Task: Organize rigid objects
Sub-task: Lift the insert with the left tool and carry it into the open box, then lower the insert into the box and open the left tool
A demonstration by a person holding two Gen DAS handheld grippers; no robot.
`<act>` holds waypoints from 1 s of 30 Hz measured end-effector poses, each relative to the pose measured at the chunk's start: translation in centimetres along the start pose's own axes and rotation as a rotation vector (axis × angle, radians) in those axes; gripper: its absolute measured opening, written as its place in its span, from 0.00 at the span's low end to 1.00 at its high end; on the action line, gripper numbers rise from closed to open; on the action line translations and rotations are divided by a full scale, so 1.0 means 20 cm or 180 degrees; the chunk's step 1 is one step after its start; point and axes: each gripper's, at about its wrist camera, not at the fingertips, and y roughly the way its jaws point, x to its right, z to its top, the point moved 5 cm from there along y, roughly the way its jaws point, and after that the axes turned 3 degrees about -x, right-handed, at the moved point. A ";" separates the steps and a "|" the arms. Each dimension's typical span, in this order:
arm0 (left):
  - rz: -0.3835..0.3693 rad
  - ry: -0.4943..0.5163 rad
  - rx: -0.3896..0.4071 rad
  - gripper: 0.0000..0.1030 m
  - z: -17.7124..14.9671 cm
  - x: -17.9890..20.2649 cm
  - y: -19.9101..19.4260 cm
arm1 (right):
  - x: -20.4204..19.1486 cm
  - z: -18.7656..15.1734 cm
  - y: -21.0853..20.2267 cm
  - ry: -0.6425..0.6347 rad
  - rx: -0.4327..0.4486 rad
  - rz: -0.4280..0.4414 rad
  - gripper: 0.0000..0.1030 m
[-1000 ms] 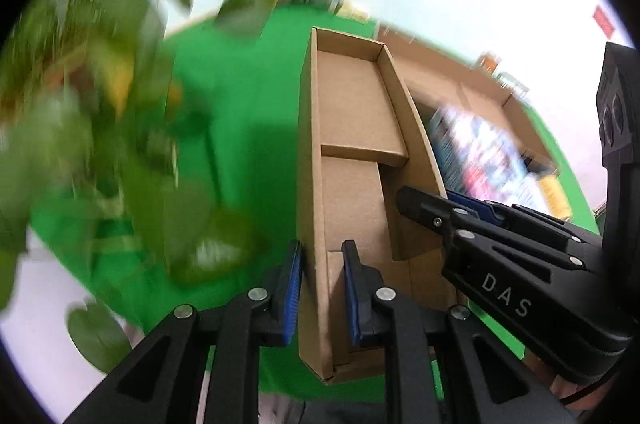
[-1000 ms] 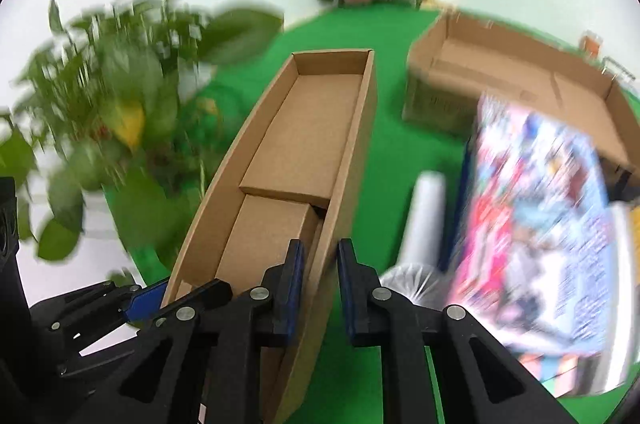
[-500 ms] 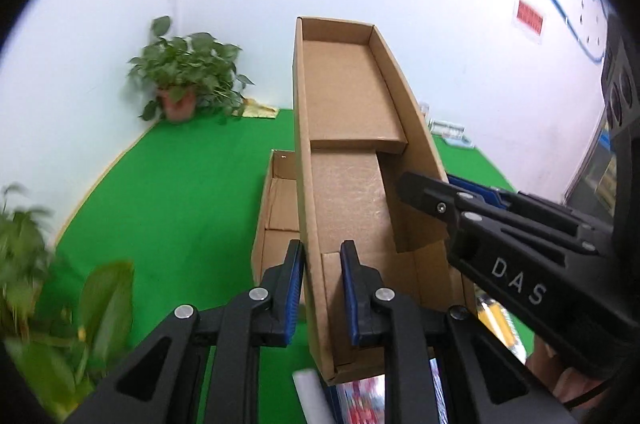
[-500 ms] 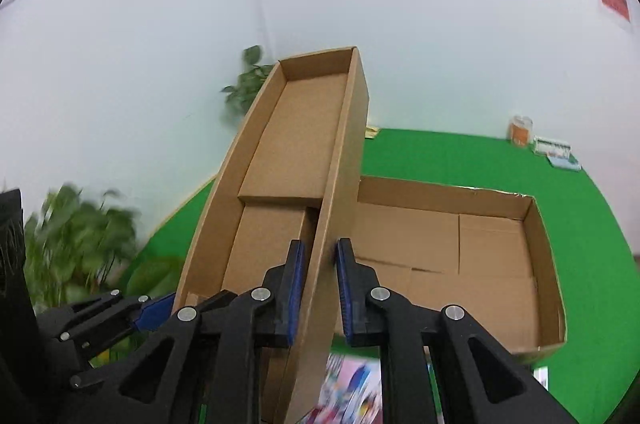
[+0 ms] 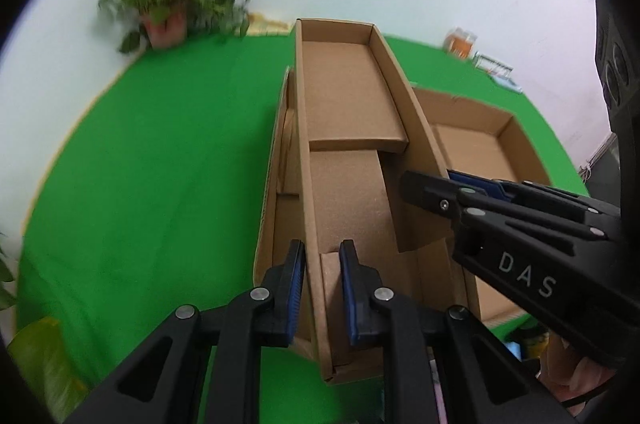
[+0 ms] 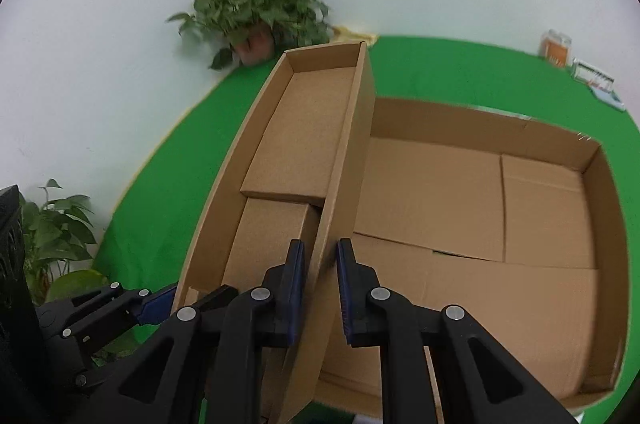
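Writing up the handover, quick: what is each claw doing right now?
Left claw: closed on the left wall of the narrow cardboard box.
Right claw: closed on the same box's right wall.

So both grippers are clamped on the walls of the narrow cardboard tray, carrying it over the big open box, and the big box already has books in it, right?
Not quite: the big open box is empty, as the right wrist view shows. The rest holds: left gripper and right gripper each clamp a wall of the narrow cardboard tray above it.
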 end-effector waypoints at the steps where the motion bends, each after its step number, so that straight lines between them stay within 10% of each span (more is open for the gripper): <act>1: 0.0026 0.0001 -0.0044 0.16 0.01 -0.01 0.05 | 0.02 0.00 0.08 0.0036 -0.0073 0.0010 0.14; 11: 0.0405 0.0098 -0.0294 0.16 -0.04 -0.07 0.25 | 0.07 -0.08 0.64 0.0209 -0.0691 0.0068 0.12; 23: 0.0278 -0.0112 -0.0156 0.18 -0.17 -0.11 0.04 | 0.06 -0.17 0.76 0.0440 -0.0885 0.0412 0.26; 25: 0.0296 -0.0133 0.0008 0.31 -0.19 -0.13 -0.04 | 0.04 -0.15 0.62 0.0352 -0.0667 0.0485 0.47; 27: 0.0380 -0.0172 0.0143 0.56 -0.20 -0.14 -0.11 | 0.02 -0.14 0.47 0.0236 -0.0429 0.0444 0.53; 30: 0.0317 -0.0209 0.0339 0.60 -0.23 -0.11 -0.22 | 0.02 -0.19 0.29 0.0120 -0.0316 0.0287 0.53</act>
